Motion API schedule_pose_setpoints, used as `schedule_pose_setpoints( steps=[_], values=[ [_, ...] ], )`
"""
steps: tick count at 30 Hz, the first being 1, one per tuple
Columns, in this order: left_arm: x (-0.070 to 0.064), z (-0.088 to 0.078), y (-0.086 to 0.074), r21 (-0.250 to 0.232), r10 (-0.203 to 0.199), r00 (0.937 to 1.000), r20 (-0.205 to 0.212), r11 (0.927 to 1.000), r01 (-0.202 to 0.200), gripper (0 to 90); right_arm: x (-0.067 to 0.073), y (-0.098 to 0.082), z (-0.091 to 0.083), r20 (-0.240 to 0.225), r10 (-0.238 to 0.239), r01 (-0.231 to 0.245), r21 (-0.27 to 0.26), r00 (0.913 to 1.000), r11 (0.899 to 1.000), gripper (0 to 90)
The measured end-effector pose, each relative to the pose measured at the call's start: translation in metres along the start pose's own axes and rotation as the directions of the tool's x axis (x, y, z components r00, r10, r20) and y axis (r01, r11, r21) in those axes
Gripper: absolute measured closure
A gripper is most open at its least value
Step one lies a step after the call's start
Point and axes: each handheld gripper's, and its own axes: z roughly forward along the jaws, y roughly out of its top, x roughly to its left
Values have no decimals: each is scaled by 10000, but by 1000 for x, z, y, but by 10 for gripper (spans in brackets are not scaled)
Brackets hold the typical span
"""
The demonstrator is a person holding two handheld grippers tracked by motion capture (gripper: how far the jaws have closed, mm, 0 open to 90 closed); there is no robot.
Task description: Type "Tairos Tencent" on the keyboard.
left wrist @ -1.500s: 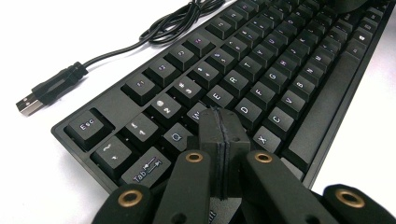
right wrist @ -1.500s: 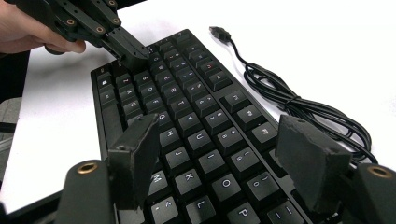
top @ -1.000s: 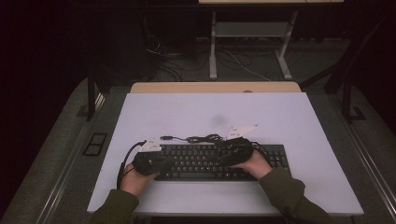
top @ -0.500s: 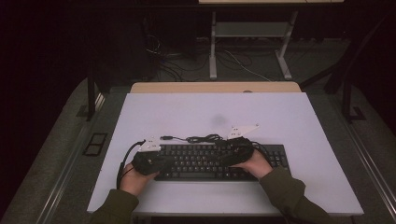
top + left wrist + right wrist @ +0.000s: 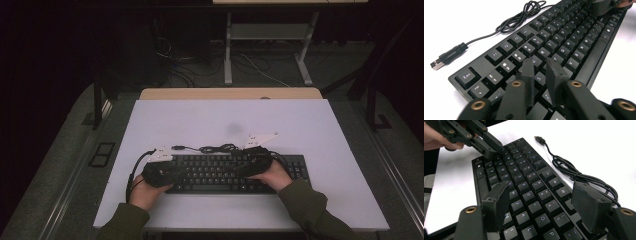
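Two grippers hover over a black keyboard point(image 5: 227, 172) that lies on the near half of a white table point(image 5: 200, 120), its long side running across the person's front. The left gripper point(image 5: 172, 172) sits over the keyboard's left end, and in the left gripper view its jaws stand close together with a narrow gap between them, just above the keys near W and S; they have just been opening a little, and nothing is caught between them. The right gripper point(image 5: 250, 167) is held over the right half of the key field, and in the right gripper view its jaws stand wide apart above the keys around J, K and L, with bare keys under them and nothing held. The same view shows the left gripper point(image 5: 490, 145) farther off, its tips low over the top-left rows of keys. Behind the keyboard, the keyboard's cable point(image 5: 217, 148) lies in a loose coil on the table, and its USB plug point(image 5: 437, 64) rests unplugged on the white surface near the Esc corner, apart from the case.
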Motion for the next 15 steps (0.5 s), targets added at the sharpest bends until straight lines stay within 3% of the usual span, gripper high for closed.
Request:
schedule_pose_setpoints(
  steps=[15],
  values=[
    [-3, 7, 2, -317, -210, 9997, 112, 9993, 213, 316, -2, 4, -1, 16, 45, -45, -88, 10000, 10000, 311]
  ],
)
